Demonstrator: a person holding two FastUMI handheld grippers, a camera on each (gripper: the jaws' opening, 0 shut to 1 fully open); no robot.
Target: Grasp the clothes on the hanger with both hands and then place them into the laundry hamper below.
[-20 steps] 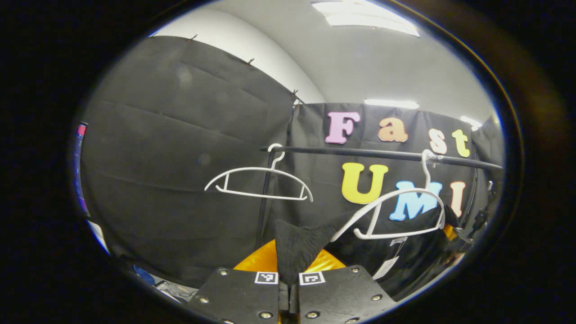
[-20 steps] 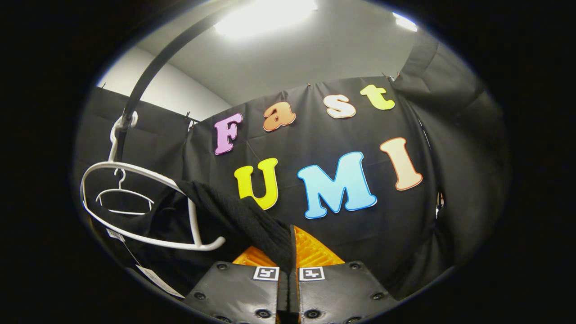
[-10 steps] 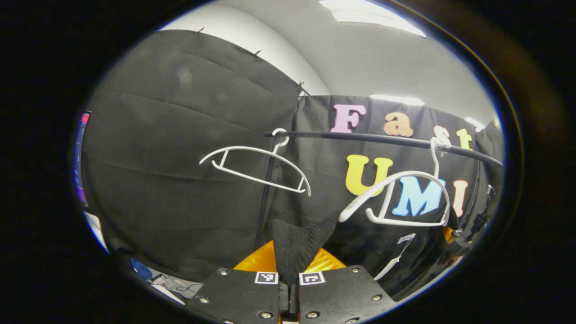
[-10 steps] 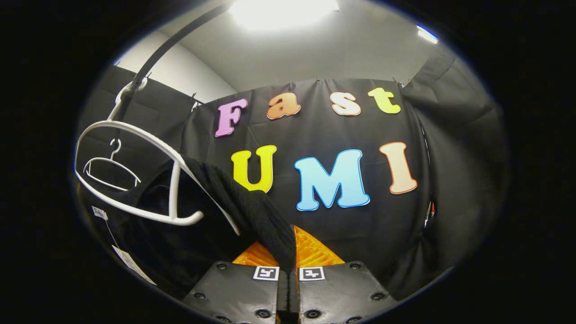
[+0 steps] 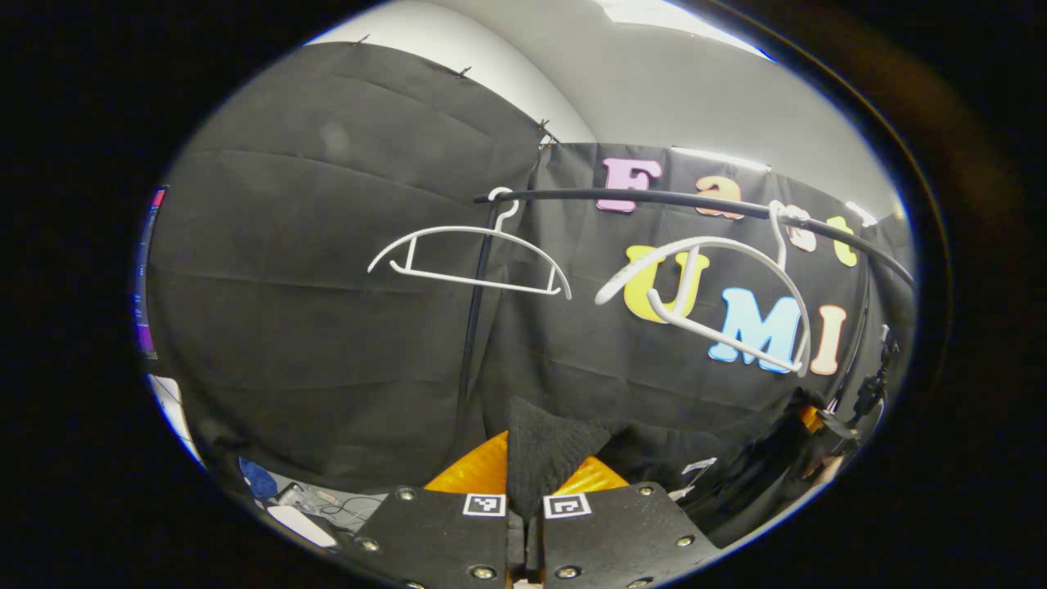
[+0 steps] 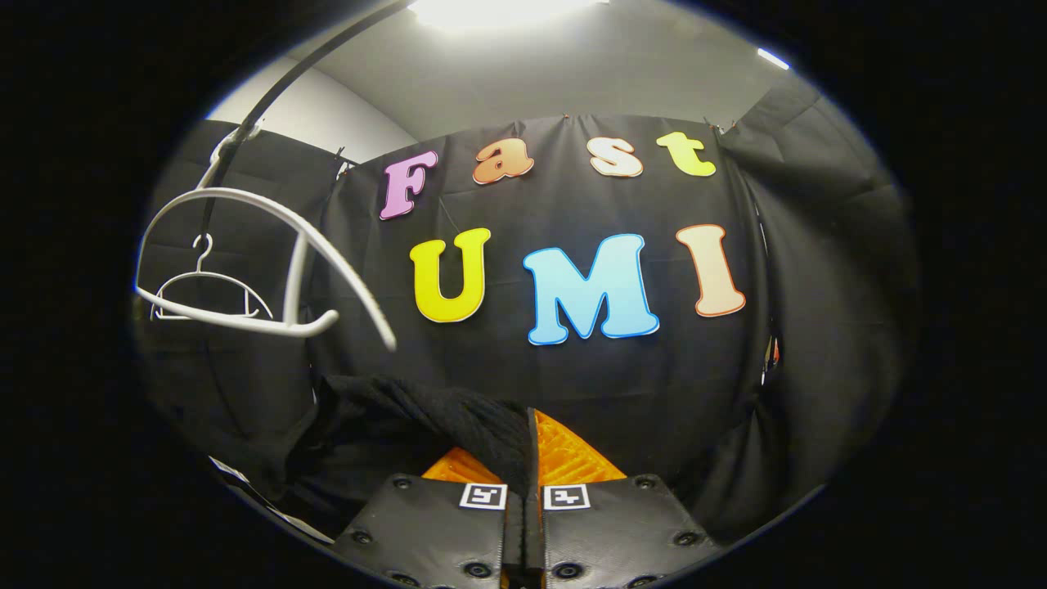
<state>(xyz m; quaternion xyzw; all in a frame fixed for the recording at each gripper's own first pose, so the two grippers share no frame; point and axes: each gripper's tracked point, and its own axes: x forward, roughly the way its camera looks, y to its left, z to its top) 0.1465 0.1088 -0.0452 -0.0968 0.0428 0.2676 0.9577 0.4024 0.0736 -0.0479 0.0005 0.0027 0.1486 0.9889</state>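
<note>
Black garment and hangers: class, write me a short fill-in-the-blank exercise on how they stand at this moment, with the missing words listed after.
1. The left gripper and the right gripper are each shut on the ____ garment.
2. The near hanger is ____ in colour.
3. Both hangers hook over a dark ____.
4. The garment now hangs ____ the near hanger, clear of it.

Missing words: black; white; rail; below

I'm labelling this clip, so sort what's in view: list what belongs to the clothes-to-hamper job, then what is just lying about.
Job:
- black garment, off its hanger, hanging between both grippers
- left gripper, shut on it
- right gripper, shut on it
- near white hanger, now bare, tilted on the rail

Lying about:
- far white hanger, bare
- cables and small items on the floor
</note>
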